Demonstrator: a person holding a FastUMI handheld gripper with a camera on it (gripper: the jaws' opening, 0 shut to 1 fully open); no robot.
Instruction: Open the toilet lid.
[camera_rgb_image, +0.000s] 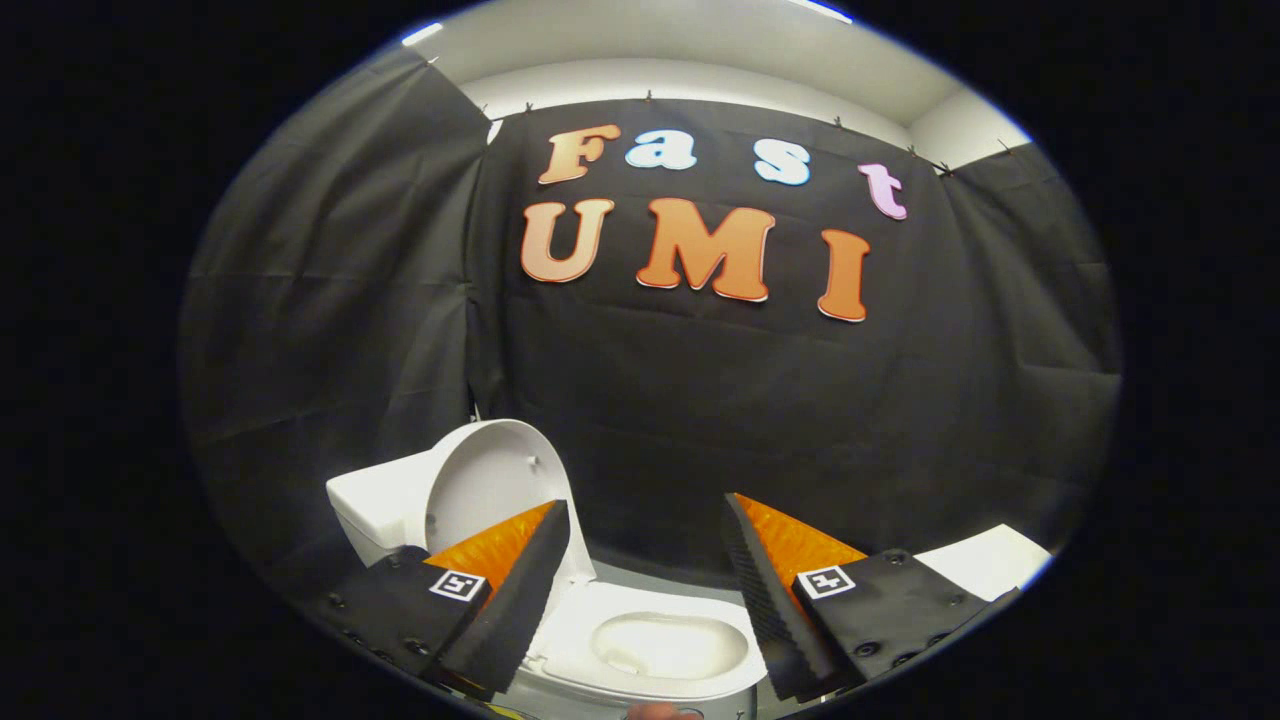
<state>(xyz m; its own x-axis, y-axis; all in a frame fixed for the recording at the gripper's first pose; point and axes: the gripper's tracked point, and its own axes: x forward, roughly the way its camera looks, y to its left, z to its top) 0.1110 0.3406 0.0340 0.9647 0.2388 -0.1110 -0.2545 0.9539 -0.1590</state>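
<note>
Toilet lid (495, 480) stands upright vs tank (375, 505), so bowl (668, 645) is exposed; job looks done. Hand-held gripper (645, 545) fingers spread wide w/ nothing between, above the seat.

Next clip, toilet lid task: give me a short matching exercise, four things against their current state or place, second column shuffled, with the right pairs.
Things:
1. toilet lid
2. toilet seat
3. tongs
4. tank

States or places:
A. spread apart, holding nothing
B. raised upright, leaning back
C. behind the lid, against the black cloth wall
D. down flat around the bowl, between the fingers

Pairs: 1-B, 2-D, 3-A, 4-C
</note>
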